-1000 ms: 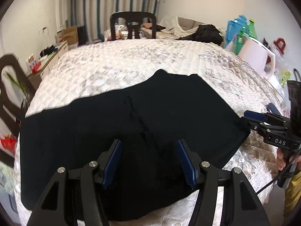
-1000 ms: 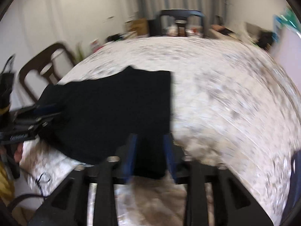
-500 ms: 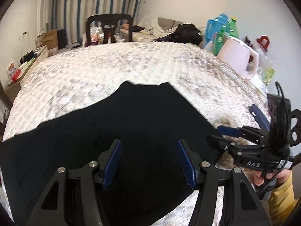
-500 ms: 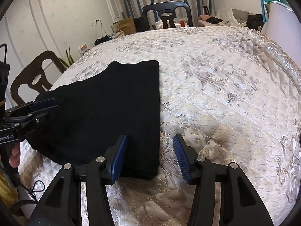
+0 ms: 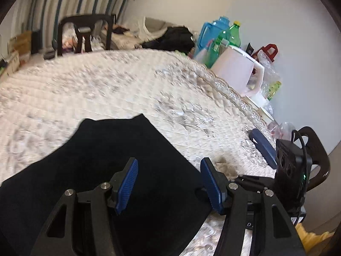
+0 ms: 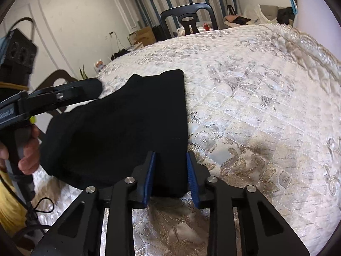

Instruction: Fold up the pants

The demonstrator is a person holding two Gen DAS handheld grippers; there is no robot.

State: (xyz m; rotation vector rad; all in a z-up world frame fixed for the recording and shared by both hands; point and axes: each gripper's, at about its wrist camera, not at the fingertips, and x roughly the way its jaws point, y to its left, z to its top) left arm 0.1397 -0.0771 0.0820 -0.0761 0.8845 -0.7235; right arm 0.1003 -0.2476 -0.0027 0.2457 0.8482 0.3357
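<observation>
One pair of black fabric pants [image 6: 127, 123] flat near my edge of the quilted cream bedspread [image 6: 255, 106], my left gripper [image 5: 168, 183] spread above them, my right gripper [image 6: 170, 177] part-closed, straddling their corner.

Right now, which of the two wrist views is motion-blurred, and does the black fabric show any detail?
Left wrist view: quilted bedspread smeared by motion blur, pants a featureless black. Right wrist view: sharp, bedspread pattern crisp, pants still almost without visible folds; strong fisheye bending in both.
</observation>
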